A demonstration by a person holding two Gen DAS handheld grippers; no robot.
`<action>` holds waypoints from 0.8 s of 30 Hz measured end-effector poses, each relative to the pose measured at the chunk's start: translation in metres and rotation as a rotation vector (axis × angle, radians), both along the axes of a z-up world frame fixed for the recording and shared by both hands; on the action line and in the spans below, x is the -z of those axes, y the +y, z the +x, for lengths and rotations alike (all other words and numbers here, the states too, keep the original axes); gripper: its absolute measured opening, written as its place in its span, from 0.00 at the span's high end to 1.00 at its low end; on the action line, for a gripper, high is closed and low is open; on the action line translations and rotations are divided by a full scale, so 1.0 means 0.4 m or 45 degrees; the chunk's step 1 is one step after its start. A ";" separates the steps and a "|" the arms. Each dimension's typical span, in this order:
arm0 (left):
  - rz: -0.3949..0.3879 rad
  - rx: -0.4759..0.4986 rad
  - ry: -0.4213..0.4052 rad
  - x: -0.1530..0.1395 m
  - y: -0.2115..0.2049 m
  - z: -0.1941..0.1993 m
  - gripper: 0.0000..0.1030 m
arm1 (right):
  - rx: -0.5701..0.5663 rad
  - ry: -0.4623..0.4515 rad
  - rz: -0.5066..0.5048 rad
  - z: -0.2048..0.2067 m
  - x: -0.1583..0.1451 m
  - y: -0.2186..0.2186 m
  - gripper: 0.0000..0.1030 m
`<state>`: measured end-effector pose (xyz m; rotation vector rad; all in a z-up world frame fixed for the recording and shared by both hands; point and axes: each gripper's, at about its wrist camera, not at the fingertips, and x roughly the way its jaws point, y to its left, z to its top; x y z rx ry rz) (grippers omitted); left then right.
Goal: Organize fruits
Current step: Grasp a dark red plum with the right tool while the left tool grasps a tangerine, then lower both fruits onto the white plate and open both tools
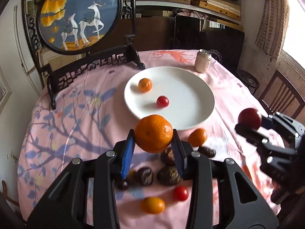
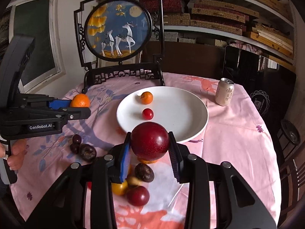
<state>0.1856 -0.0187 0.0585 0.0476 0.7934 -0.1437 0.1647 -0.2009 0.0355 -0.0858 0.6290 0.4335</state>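
The left gripper (image 1: pixel 154 143) pinches a mandarin (image 1: pixel 154 133) between its blue pads, held above the pink flowered tablecloth (image 1: pixel 76 133). The right gripper (image 2: pixel 149 148) is clamped on a dark red plum (image 2: pixel 149 140). Loose fruit lies on the cloth below both. The left tool's side reads "GenRobot.AI". Beyond sits a white plate (image 2: pixel 181 114) holding a small mandarin (image 2: pixel 146 97) and a cherry tomato (image 2: pixel 147 114). Farther right stands a drink can (image 2: pixel 224 91) with Chinese characters, too small to read.
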 end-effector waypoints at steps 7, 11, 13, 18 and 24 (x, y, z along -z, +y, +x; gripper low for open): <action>-0.063 -0.010 0.197 0.133 -0.085 0.235 0.63 | 0.075 0.190 -0.046 0.200 0.114 0.021 0.64; -0.093 -0.060 0.282 0.197 -0.080 0.296 0.62 | 0.085 0.237 -0.063 0.256 0.151 0.024 0.59; -0.127 -0.084 0.247 0.194 -0.070 0.303 0.42 | 0.066 0.231 -0.068 0.259 0.154 0.033 0.52; -0.130 -0.102 0.147 0.134 -0.047 0.256 0.29 | 0.072 0.229 -0.003 0.218 0.127 0.008 0.52; -0.131 -0.124 0.092 0.071 0.005 0.112 0.20 | 0.039 0.238 -0.031 0.090 0.107 -0.030 0.52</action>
